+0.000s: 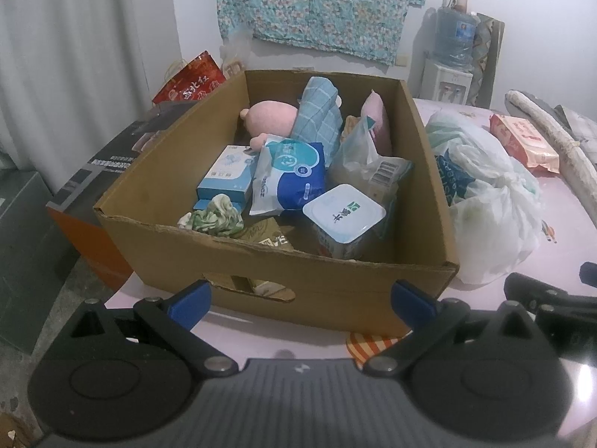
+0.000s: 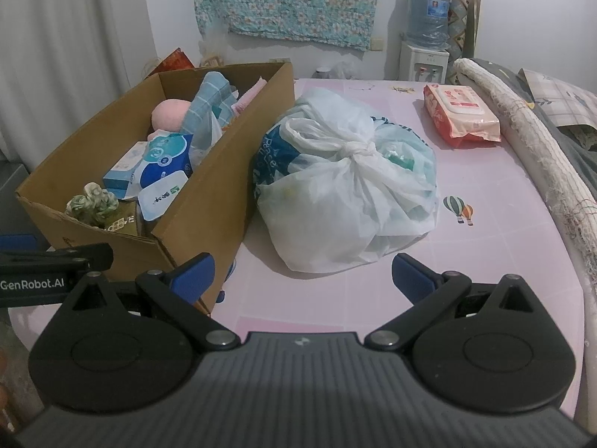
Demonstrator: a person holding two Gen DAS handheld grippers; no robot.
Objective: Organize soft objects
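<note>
A cardboard box (image 1: 335, 291) (image 2: 227, 171) stands on the pink table, filled with a pink plush toy (image 1: 274, 114), a blue checked cloth (image 1: 319, 112), a blue wipes pack (image 1: 289, 177), a small blue box (image 1: 227, 177), a green scrunchie (image 1: 216, 218) and a white tub (image 1: 345, 214). To its right lies a knotted white plastic bag (image 2: 347, 183) (image 1: 488, 201). A red wipes pack (image 2: 460, 114) (image 1: 524, 142) sits further back. My left gripper (image 1: 302, 302) hangs open in front of the box wall. Just before the bag, my right gripper (image 2: 302, 278) is open and holds nothing.
A rolled white mat (image 2: 537, 145) and grey bedding line the table's right edge. A red gift bag (image 1: 190, 82) and a dark printed carton (image 1: 108, 171) stand left of the box. A water dispenser (image 2: 423, 33) stands at the back wall. A striped orange cloth (image 1: 369, 347) peeks from under the box.
</note>
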